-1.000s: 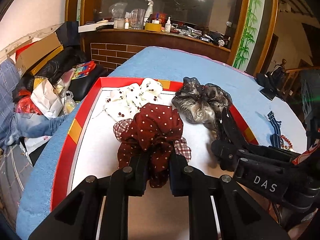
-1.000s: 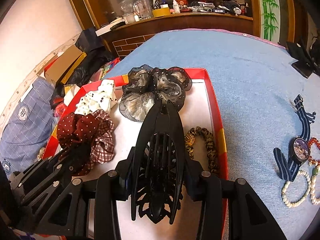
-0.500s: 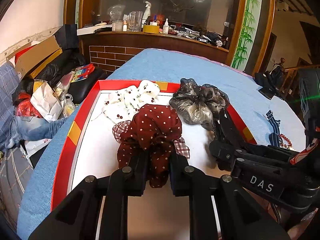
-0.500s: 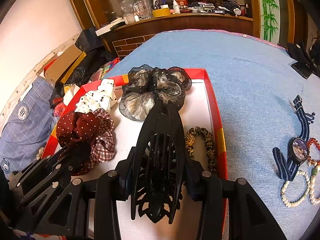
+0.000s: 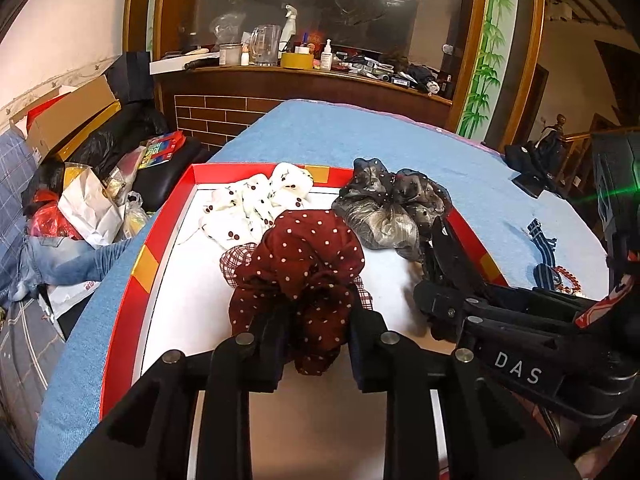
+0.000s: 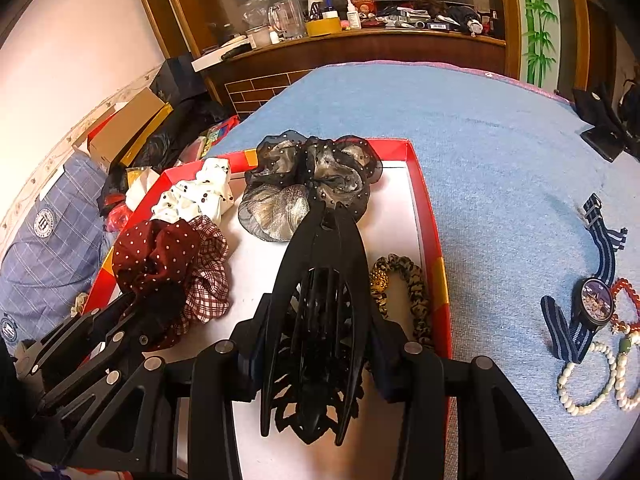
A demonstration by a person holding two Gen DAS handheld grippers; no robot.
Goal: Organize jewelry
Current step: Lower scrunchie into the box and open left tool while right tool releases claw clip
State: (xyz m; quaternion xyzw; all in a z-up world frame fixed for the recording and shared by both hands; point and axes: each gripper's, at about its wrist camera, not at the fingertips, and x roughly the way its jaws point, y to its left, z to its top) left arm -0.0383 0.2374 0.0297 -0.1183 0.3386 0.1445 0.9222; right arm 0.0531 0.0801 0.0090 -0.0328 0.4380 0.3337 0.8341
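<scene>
My left tool (image 5: 316, 330): clamped on maroon dotted scrunchie (image 5: 304, 264) | my right tool (image 6: 316, 354): clamped on black claw clip (image 6: 320, 304) | both over red tray (image 6: 424, 200).

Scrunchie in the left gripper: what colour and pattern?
Dark red with small white polka dots: the scrunchie in the left gripper, clearest in the left wrist view.

In the tray (image 6: 423, 200), the sheer scrunchie (image 6: 308, 184) lies at the far end, the cherry-print scrunchie (image 6: 196, 196) left of it, the dotted scrunchie (image 6: 160, 256) nearer, and the hair tie (image 6: 404, 288) along the tray's right wall. The watch (image 6: 596, 304) and bracelets (image 6: 592, 376) lie right of the tray.
</scene>
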